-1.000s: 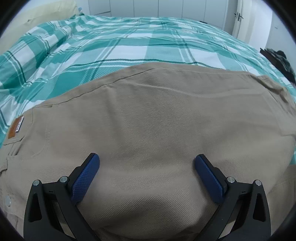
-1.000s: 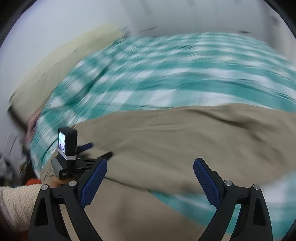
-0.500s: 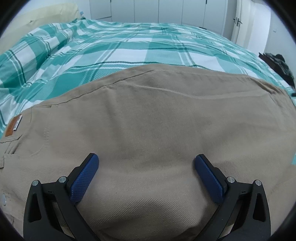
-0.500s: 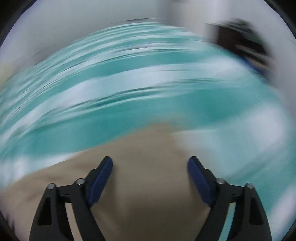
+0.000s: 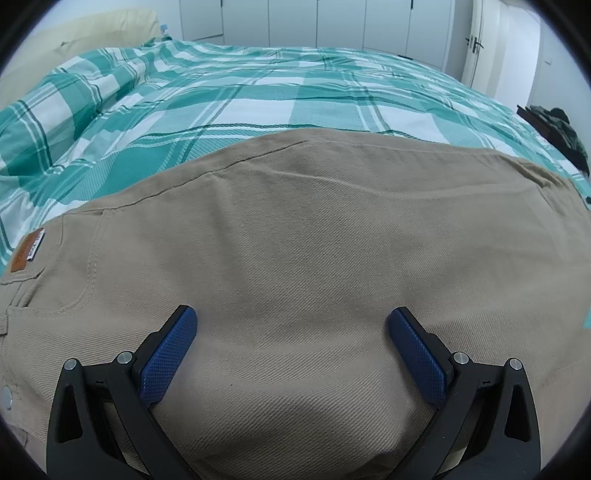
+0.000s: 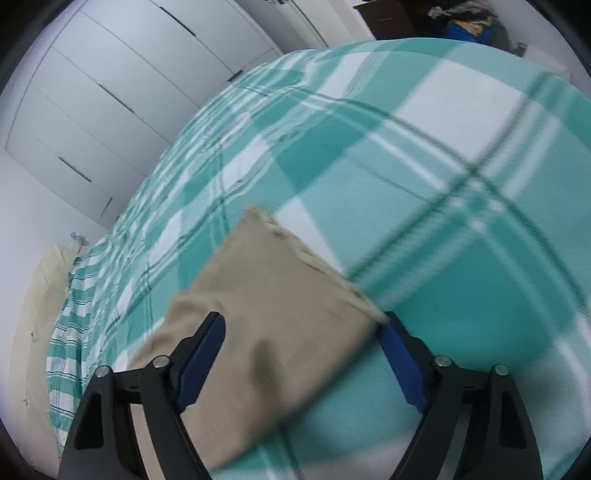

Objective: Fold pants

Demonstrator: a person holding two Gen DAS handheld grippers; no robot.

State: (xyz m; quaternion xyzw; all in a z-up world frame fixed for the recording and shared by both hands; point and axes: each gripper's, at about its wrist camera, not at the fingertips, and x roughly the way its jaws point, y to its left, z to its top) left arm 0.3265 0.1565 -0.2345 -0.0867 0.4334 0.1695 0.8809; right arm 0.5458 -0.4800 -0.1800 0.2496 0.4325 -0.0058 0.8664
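Note:
Khaki pants (image 5: pixel 314 236) lie flat across a bed with a teal and white plaid cover (image 5: pixel 258 96). The waist end with a brown leather patch (image 5: pixel 26 250) is at the left of the left wrist view. My left gripper (image 5: pixel 291 332) is open and empty, low over the seat of the pants. In the right wrist view the leg end (image 6: pixel 273 295) with its frayed hem (image 6: pixel 314 258) lies on the cover. My right gripper (image 6: pixel 303 336) is open and empty just above that leg end.
White wardrobe doors (image 6: pixel 129 85) line the far wall. A cream pillow (image 5: pixel 92 29) lies at the head of the bed. Dark clothes (image 5: pixel 554 125) sit on furniture beside the bed, also in the right wrist view (image 6: pixel 469 18).
My right gripper has swung fast from the middle of the pants over to the leg end. My left gripper has stayed open over the seat, drawing back slightly.

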